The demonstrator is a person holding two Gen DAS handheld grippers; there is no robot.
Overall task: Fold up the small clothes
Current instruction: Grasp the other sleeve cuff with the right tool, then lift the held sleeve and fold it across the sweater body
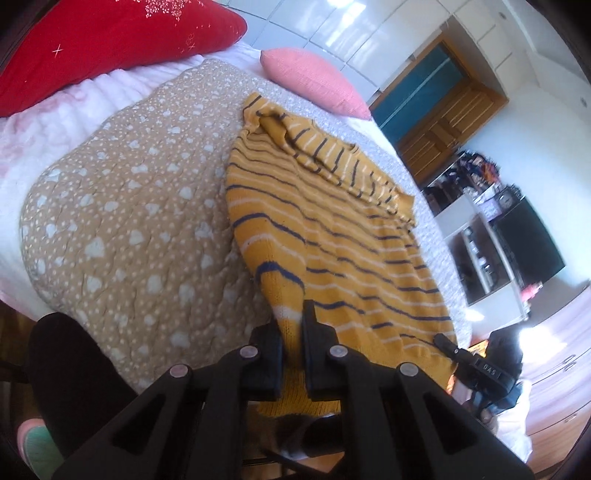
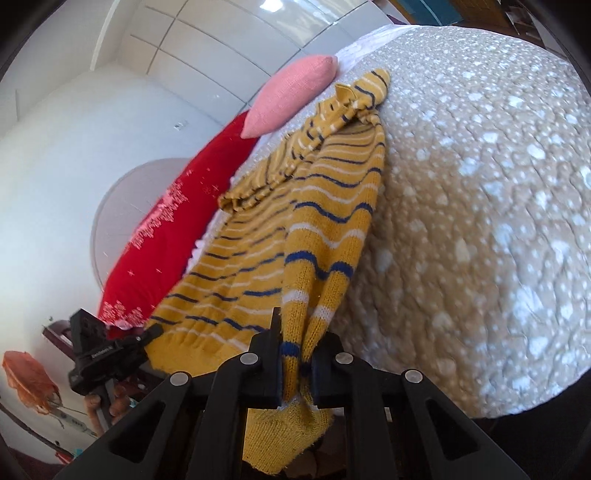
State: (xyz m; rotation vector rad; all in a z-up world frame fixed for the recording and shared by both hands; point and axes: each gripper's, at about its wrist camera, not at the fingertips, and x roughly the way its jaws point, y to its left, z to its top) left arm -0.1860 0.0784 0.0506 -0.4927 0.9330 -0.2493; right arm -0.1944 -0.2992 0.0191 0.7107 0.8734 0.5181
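Left gripper [image 1: 291, 332]: fingers pinched on the hem end of the striped mustard sweater [image 1: 332, 236]. The sweater lies on the spotted tan quilt [image 1: 129, 206], long axis running away from both cameras, neck end toward the pink cushion [image 1: 314, 79] and red pillow [image 1: 110, 33]. Right gripper [image 2: 295, 354]: fingers clamped on a sleeve [image 2: 321, 288] at the near edge.

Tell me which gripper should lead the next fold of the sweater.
Probably either: both are clamped on the near hem of the sweater. The left gripper and right gripper each pinch a corner, so carrying the hem together toward the pink pillow looks best.
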